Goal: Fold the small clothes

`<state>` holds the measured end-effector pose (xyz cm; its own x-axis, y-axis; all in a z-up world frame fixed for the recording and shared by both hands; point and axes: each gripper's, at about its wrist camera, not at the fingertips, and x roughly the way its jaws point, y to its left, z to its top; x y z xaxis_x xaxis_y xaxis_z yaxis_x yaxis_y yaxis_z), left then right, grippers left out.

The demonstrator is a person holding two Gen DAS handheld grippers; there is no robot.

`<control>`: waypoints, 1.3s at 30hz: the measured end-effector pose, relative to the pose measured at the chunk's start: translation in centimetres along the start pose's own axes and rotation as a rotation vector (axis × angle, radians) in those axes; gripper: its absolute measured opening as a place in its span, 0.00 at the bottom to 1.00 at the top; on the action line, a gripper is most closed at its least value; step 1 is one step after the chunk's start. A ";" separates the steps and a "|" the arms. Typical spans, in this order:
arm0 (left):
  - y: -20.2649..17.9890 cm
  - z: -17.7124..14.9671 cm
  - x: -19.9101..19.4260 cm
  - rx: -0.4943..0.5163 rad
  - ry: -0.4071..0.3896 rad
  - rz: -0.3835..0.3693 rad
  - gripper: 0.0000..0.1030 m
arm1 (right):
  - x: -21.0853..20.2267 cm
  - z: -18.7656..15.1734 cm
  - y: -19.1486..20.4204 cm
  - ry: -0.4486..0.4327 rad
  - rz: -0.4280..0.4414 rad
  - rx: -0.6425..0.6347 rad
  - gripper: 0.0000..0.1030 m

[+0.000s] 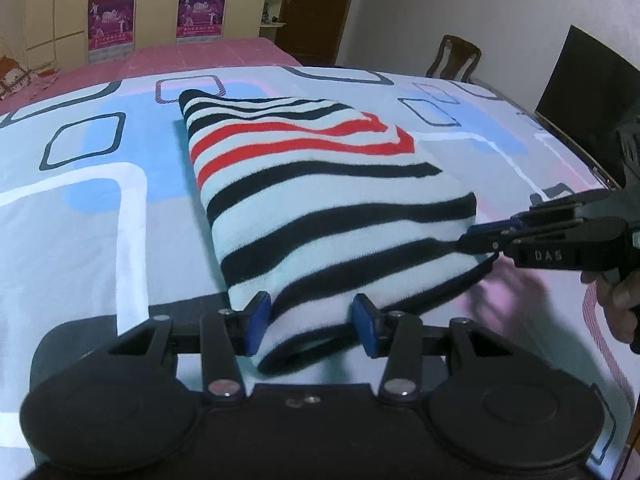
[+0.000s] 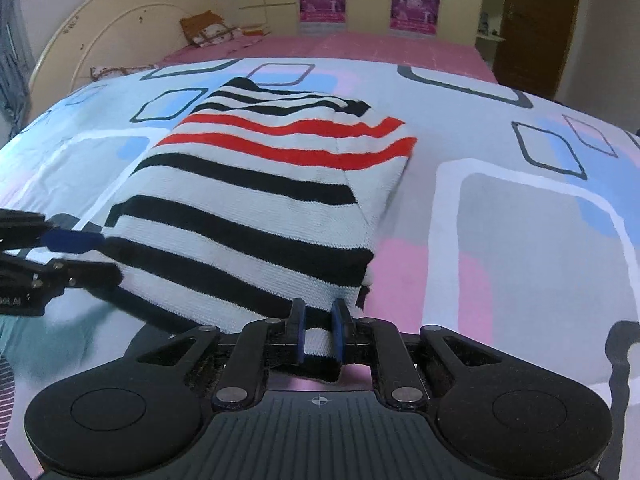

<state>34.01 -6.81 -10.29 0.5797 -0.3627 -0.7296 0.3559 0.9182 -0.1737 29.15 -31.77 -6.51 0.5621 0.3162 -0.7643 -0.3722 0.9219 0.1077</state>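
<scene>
Jaws on the right gripper (image 2: pixel 319 336) are pinching the striped sweater (image 2: pixel 256 200) hem, left gripper (image 1: pixel 310 326) jaws spread around its corner, so I'd clamp left first, then lift evenly.

A stripy jumper (image 2: pixel 256 200) lies folded on a bed sheet (image 2: pixel 500 208) with square shapes on it. It has black and red stripes. The right gripper (image 2: pixel 319 334) pinches the near edge of the jumper between its blue pads (image 2: pixel 338 332). The left gripper (image 2: pixel 86 254) comes in from the left and touches the jumper's left edge. A pink bed (image 2: pixel 360 46) sits far behind
</scene>
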 end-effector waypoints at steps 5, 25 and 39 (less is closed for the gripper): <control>0.4 -0.1 -0.2 0.012 0.006 -0.015 0.44 | 0.0 -0.6 0.9 -0.024 -0.045 -0.002 0.12; 1.8 2.2 -1.5 -0.115 -0.051 0.041 1.00 | -2.9 2.3 -5.5 -0.135 0.122 0.456 0.85; 3.8 4.4 3.4 -0.264 0.038 0.038 0.96 | 1.4 3.3 -9.0 -0.032 0.222 0.481 0.36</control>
<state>40.52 -5.24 -10.50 0.5595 -0.3258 -0.7621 0.1279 0.9424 -0.3089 35.74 -38.85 -6.41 0.5331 0.5152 -0.6711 -0.1083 0.8282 0.5499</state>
